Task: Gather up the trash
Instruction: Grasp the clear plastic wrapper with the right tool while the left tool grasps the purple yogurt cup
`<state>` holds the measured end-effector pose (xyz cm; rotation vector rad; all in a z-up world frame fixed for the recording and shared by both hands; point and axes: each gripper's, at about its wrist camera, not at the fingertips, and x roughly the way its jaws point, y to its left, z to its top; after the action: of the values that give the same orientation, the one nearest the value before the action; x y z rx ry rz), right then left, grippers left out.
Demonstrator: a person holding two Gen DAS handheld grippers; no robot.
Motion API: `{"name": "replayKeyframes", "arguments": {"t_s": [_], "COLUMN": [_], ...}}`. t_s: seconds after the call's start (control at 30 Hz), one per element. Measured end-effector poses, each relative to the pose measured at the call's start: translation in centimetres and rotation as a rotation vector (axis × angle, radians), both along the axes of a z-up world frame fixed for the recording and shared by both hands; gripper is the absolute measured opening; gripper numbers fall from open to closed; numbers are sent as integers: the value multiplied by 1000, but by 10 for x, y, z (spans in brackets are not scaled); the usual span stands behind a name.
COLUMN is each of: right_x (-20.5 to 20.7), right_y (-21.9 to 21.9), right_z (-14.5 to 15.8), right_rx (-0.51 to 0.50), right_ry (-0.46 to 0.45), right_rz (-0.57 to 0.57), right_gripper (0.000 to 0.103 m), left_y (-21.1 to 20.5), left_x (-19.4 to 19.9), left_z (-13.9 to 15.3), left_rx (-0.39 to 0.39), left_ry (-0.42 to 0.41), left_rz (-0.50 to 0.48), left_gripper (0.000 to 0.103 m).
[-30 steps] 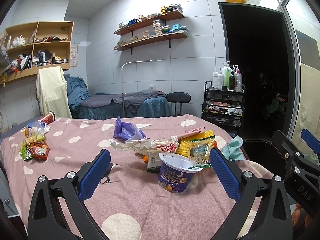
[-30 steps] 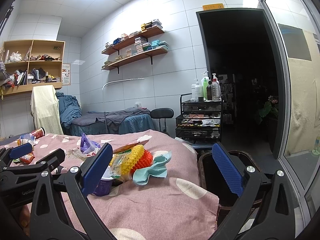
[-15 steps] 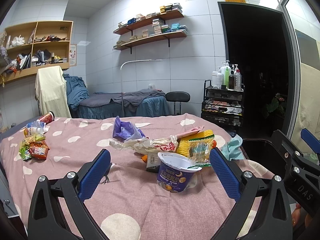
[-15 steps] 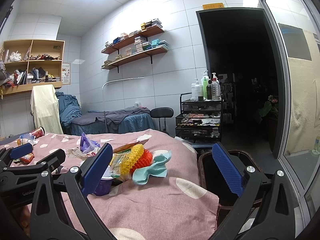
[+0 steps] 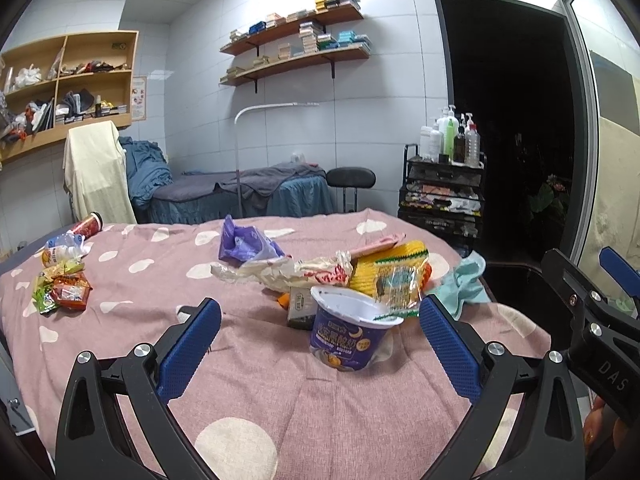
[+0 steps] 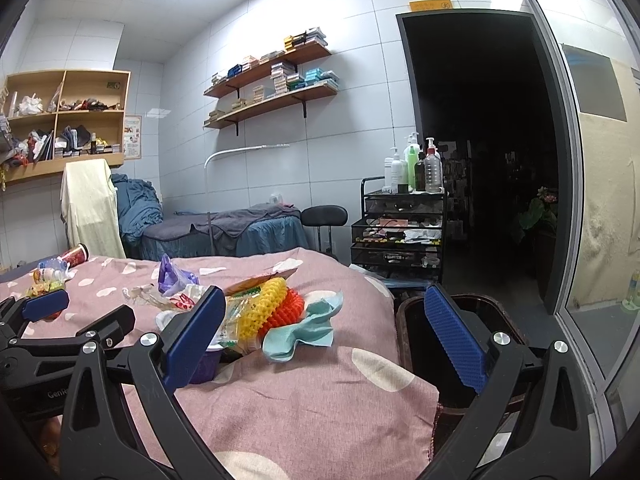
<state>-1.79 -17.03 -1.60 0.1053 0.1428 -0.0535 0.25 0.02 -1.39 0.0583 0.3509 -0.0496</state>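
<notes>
- The trash lies in a heap on the right part of a pink spotted bedspread [image 5: 248, 384], near its right edge.
- Nearest in the heap stands a purple cup [image 5: 352, 334], upright and open-topped, just ahead of the left gripper [image 5: 320, 344].
- Behind the cup, touching it, lies a clear snack wrapper [image 5: 396, 284] over yellow foam netting [image 5: 400, 260].
- In the right wrist view the yellow netting [image 6: 262, 306] leans against orange foam netting [image 6: 286, 310].
- A teal cloth [image 6: 308, 330] is crumpled at the right of the heap, beside the orange netting and near the bed's edge.
- Farther left a crinkled white wrapper [image 5: 276, 270] stretches across the bedspread, with a purple plastic bag [image 5: 244, 242] just behind it.
- A second group of trash sits well apart at the far left: small snack packets [image 5: 64, 290], a plastic bottle [image 5: 60, 250] and a red cup [image 5: 88, 225] on its side.
- The left gripper is spread wide, holding nothing, its blue pads either side of the purple cup without touching it.
- The right gripper [image 6: 320, 330] is also spread wide and empty, hovering over the bed's right edge.
- A dark brown bin [image 6: 500, 332] stands just right of the bed, behind the right gripper's right pad.
- Farther off are a black wire cart [image 6: 400, 236] topped with bottles, a black stool [image 6: 324, 216] and a blue-covered bed [image 5: 248, 196].
</notes>
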Motion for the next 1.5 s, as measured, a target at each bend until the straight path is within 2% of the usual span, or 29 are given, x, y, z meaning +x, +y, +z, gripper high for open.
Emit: {"name": "replayKeyframes", "arguments": {"t_s": [0.13,0.3,0.5,0.73,0.8,0.87,1.03,1.2,1.27,1.37,1.5], "right_x": [14,29,48,85,99,111,136,157,164,168,163], "right_y": [-3,-13,-13,1,7,16,33,40,40,40,41], "right_z": [-4,-12,-16,-12,-12,-13,-17,-28,-33,-38,-34], "right_rx": [-15,5,3,80,109,123,140,190,221,250,269], "right_ry": [79,167,246,351,388,421,517,599,632,649,625], "right_rz": [9,9,36,230,291,344,424,467,477,497,523], "right_gripper": [98,98,98,98,94,84,74,55,40,21,15], "left_y": [3,16,26,34,40,43,48,49,49,48,50], "left_x": [12,28,48,59,60,62,65,69,70,71,74], "left_z": [-8,-13,-13,-14,-15,-16,-19,-21,-21,-24,-26], "left_rx": [2,-58,-92,-89,-84,-77,-75,-80,-85,-93,-134], "left_ry": [85,186,255,287,296,302,322,338,345,359,391], "left_rz": [-26,-55,-74,-60,-48,-38,-32,-43,-53,-66,-76], "left_gripper": [98,98,98,98,98,98,98,98,98,98,98]}}
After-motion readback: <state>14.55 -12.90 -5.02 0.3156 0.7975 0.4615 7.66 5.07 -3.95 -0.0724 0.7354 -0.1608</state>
